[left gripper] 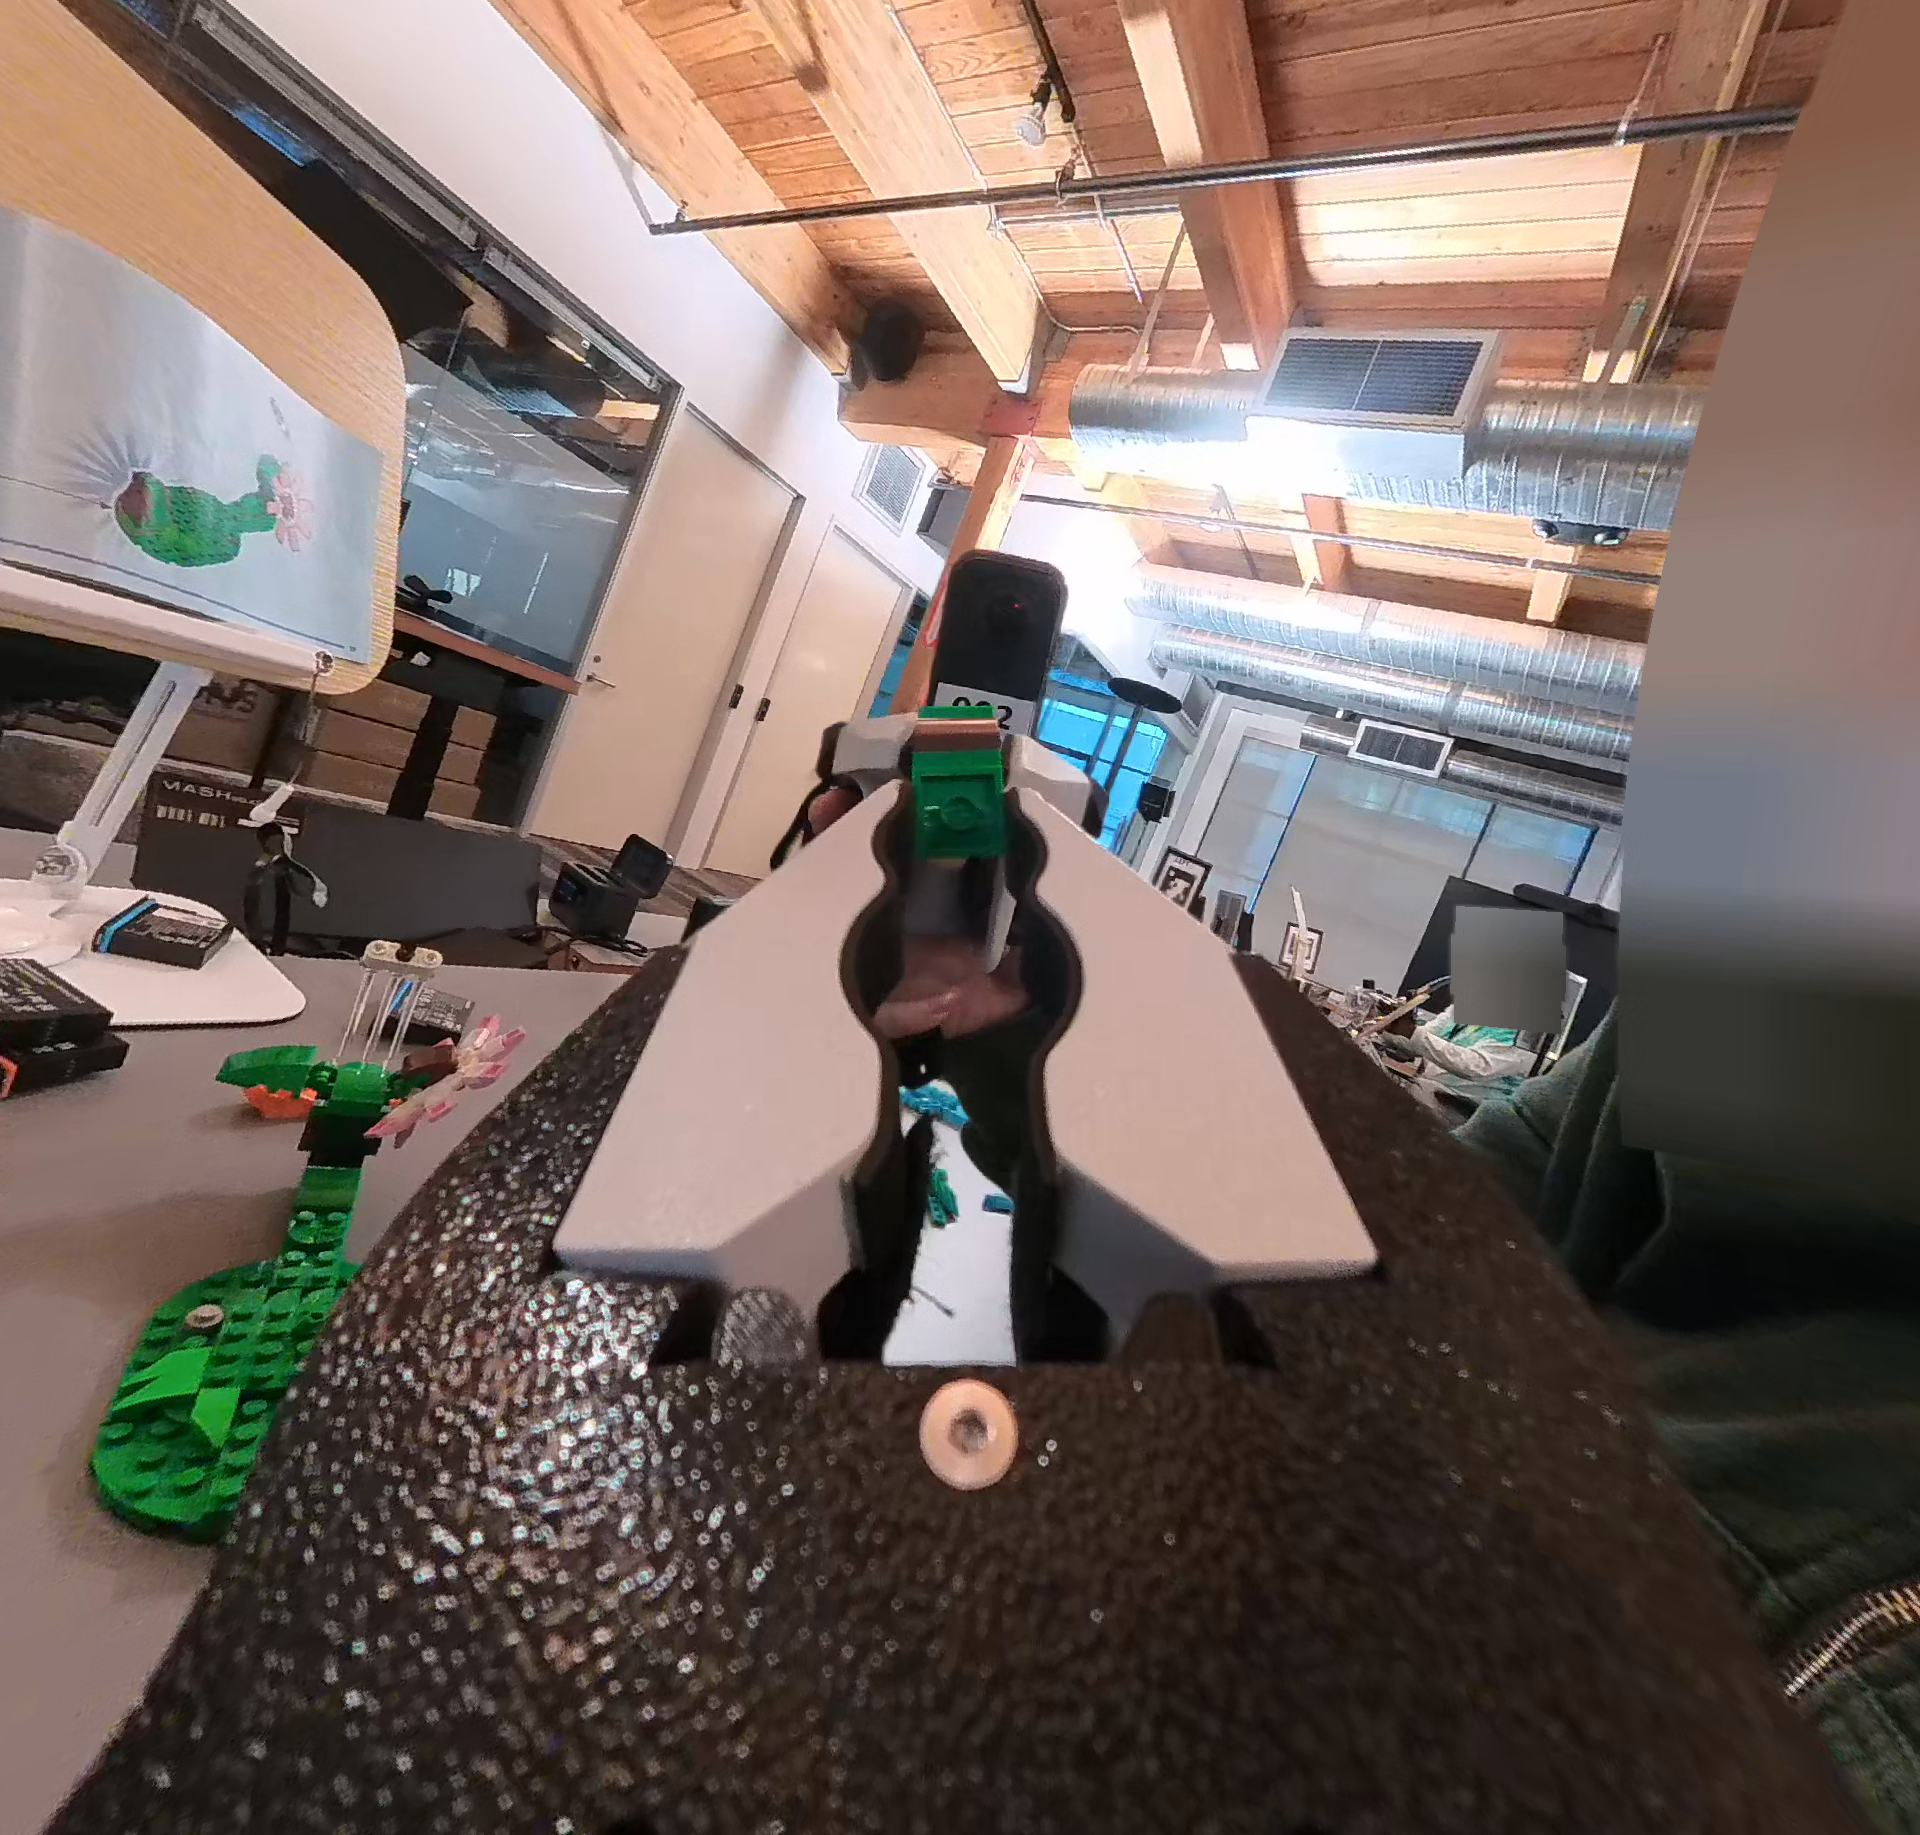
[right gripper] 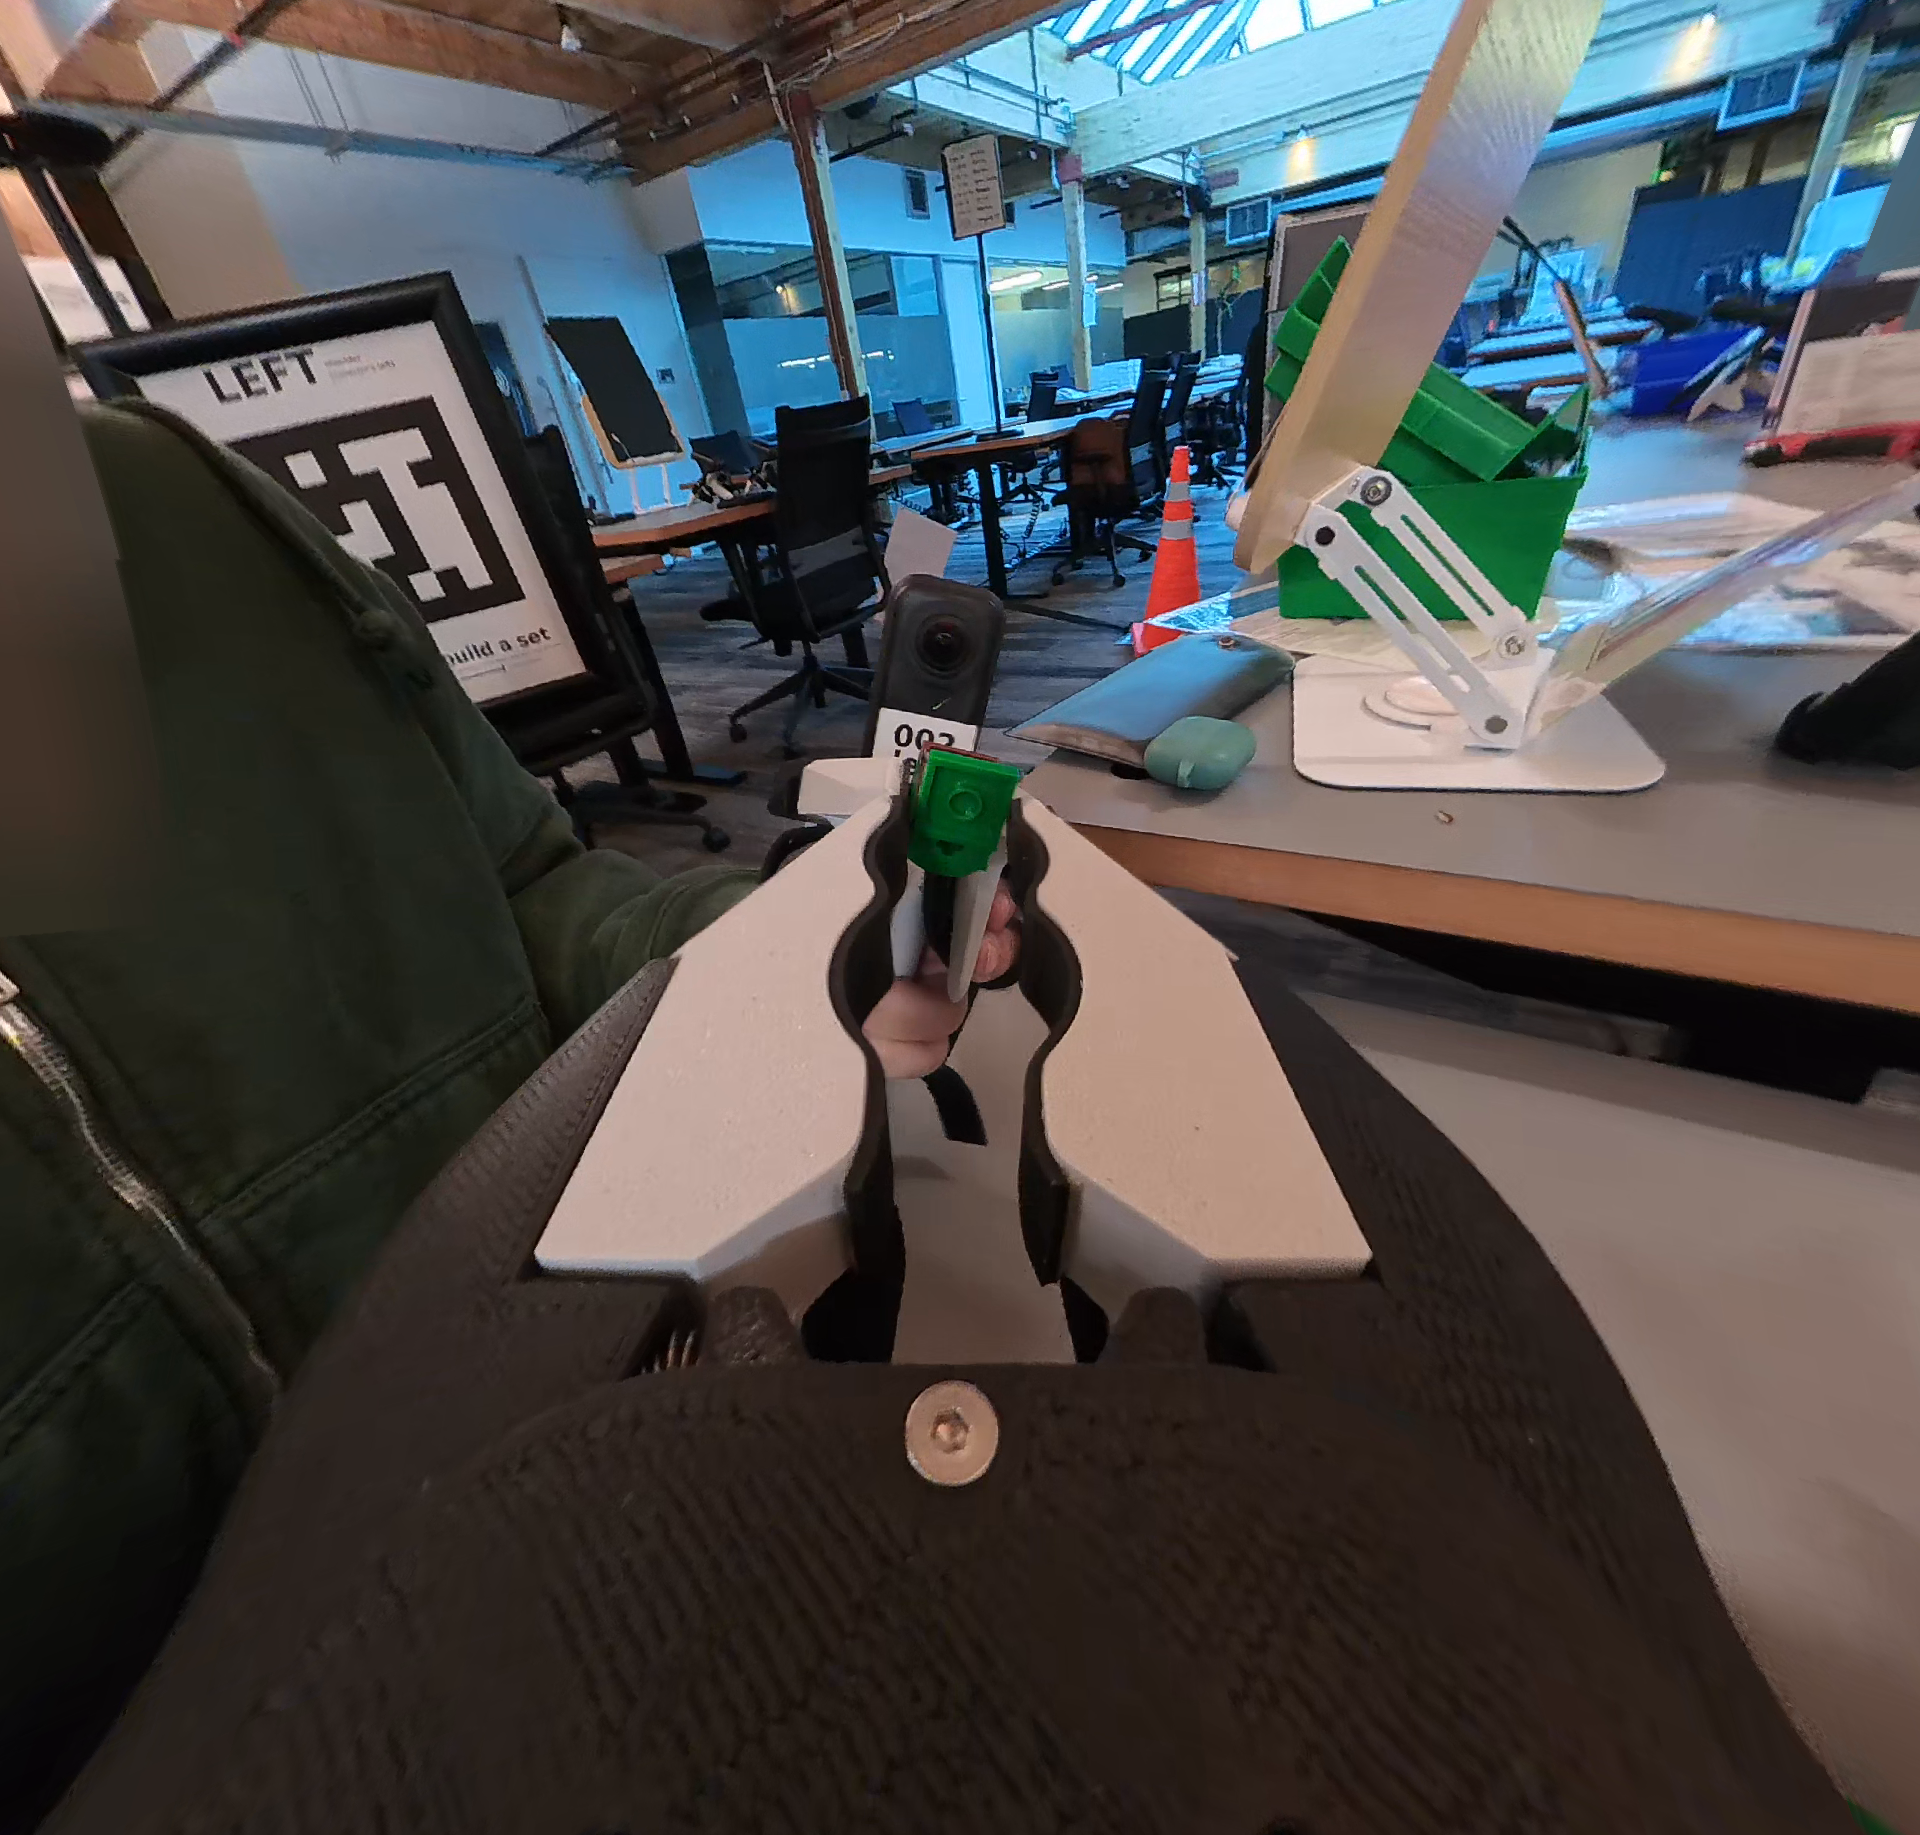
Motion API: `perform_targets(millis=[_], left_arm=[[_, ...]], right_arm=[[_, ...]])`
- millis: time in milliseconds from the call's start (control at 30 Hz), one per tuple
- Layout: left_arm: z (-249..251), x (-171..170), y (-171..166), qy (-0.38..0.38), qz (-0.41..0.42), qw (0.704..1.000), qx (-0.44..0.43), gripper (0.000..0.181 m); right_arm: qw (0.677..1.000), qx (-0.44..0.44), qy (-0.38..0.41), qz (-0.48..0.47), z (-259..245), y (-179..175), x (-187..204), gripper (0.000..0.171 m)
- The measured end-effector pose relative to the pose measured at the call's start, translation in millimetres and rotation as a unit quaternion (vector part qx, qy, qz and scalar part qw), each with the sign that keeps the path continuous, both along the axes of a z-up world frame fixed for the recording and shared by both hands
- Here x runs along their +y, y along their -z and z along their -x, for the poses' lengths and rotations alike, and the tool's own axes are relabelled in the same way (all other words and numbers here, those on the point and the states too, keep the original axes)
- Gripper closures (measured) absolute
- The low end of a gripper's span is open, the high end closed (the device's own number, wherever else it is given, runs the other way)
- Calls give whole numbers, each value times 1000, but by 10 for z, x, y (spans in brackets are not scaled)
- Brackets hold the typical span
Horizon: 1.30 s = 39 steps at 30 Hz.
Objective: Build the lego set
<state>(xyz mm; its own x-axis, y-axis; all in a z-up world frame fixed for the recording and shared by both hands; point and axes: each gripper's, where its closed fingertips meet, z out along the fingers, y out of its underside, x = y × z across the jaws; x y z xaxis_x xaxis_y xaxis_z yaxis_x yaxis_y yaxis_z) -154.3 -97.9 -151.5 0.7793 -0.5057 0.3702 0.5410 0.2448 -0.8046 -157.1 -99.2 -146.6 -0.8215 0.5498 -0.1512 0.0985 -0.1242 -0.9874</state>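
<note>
My left gripper [left gripper: 958, 783] and my right gripper [right gripper: 961, 798] point at each other in mid-air, tip to tip. Both are shut on the same small green lego piece [left gripper: 956, 819], which has brown and tan plates at its top edge. It also shows in the right wrist view [right gripper: 958, 817]. The other gripper's grey fingers [left gripper: 940, 902] reach in from behind the piece. A green lego plant model [left gripper: 223, 1370] with a pink flower [left gripper: 462, 1063] stands on the table at the left. The instruction page [left gripper: 187, 497] sits on a tilted stand.
Loose blue lego parts [left gripper: 940, 1110] lie on the table below the grippers. Black boxes [left gripper: 52, 1032] and the stand's white base [right gripper: 1455, 746] are nearby. Green bins [right gripper: 1455, 497], a teal case [right gripper: 1200, 751] and a framed sign [right gripper: 364, 497] show. A person's green sleeve [right gripper: 312, 902] is close. Both grippers' tips are close together, under 4 cm apart.
</note>
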Motion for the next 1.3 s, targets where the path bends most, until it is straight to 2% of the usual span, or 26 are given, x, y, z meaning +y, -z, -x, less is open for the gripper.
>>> perform_targets(millis=[167, 333, 467, 1067, 1200, 1300], left_arm=[[46, -9, -25, -13, -5, 1000, -10, 167], [146, -23, -18, -62, 3, 998, 21, 149], [147, -17, -9, -84, 10, 995, 50, 150], [113, 35, 64, -100, 29, 991, 81, 154], [88, 65, 80, -119, 41, 986, 106, 153], [77, 122, 116, -139, 57, 981, 127, 152]], right_arm=[[998, -42, -10, 41, 28, -7, 2, 156], [994, -73, -1, 86, 92, -39, 81, 156], [992, -77, 1, 104, 107, -61, 125, 157], [985, -84, 53, 139, 168, -103, 374, 157], [985, -63, 73, 146, 160, -228, 563, 157], [982, -22, 101, 158, 227, -499, 834, 157]])
